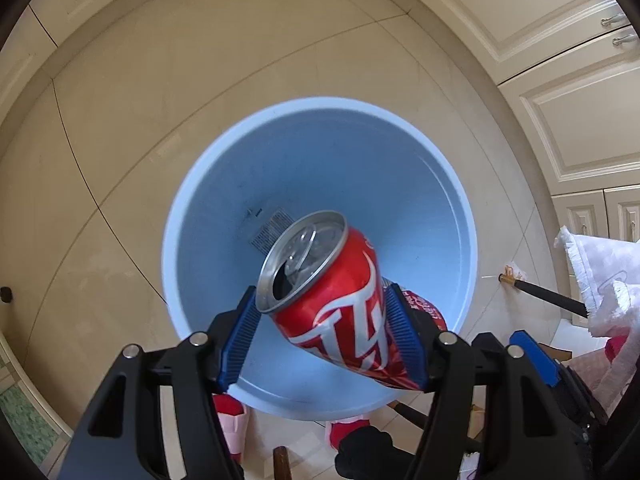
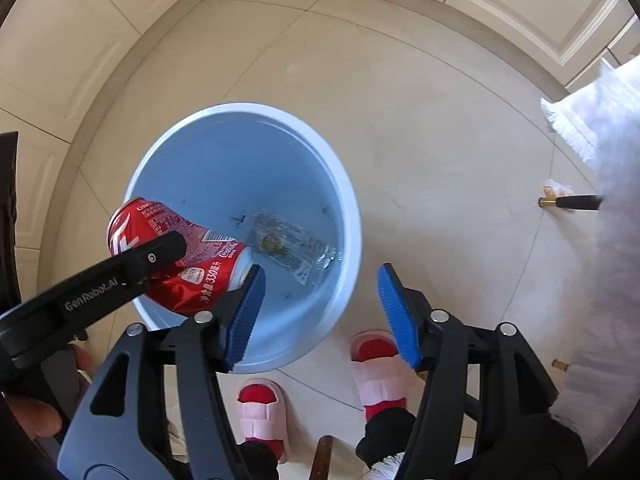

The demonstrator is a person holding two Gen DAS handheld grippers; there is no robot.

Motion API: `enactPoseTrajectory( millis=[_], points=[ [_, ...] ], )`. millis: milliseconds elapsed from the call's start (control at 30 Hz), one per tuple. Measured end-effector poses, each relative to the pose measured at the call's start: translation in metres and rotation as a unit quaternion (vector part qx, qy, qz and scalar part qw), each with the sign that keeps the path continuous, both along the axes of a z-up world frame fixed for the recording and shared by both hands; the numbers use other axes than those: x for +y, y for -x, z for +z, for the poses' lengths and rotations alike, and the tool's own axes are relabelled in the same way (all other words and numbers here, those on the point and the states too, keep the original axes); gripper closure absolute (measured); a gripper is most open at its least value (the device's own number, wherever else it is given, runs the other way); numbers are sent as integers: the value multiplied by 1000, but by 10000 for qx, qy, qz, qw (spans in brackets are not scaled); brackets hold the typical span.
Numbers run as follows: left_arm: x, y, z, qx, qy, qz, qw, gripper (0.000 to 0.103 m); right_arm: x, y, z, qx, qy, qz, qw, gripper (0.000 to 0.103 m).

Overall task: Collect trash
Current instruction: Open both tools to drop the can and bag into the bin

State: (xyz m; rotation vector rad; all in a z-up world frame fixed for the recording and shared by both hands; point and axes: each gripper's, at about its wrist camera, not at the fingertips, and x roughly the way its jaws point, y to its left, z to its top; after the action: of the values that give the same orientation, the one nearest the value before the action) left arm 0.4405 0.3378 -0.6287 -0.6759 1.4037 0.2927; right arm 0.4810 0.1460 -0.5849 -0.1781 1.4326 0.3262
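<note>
Left wrist: red can [image 1: 340, 300], opened, tilted, pinched between jaws of left gripper [image 1: 320, 332] over blue bin [image 1: 460, 216]; paper scrap [image 1: 514, 269] on floor far right. Right wrist: right gripper [image 2: 320, 312] jaws wide apart, holding nothing; clear wrapper [image 2: 288, 246] in bin bottom; slippers [image 2: 262, 404] near.

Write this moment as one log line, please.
left hand-held gripper: shut on can | can: over bin | right hand-held gripper: open, holding nothing | bin: wrapper inside
</note>
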Motion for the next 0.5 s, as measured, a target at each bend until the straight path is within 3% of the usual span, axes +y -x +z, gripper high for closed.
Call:
enactPoseTrajectory(
  millis=[167, 367, 500],
  points=[
    [-4, -3, -3, -82, 198, 18, 9998, 40, -8, -4, -3, 33, -50, -86, 9999, 43],
    [-6, -3, -2, -58, 195, 22, 9998, 35, -10, 2, 7, -39, -132, -125, 9998, 43],
    [-5, 2, 14, -30, 75, -26, 10000, 34, -11, 7, 18, -225, -152, -18, 9996, 43]
  ],
)
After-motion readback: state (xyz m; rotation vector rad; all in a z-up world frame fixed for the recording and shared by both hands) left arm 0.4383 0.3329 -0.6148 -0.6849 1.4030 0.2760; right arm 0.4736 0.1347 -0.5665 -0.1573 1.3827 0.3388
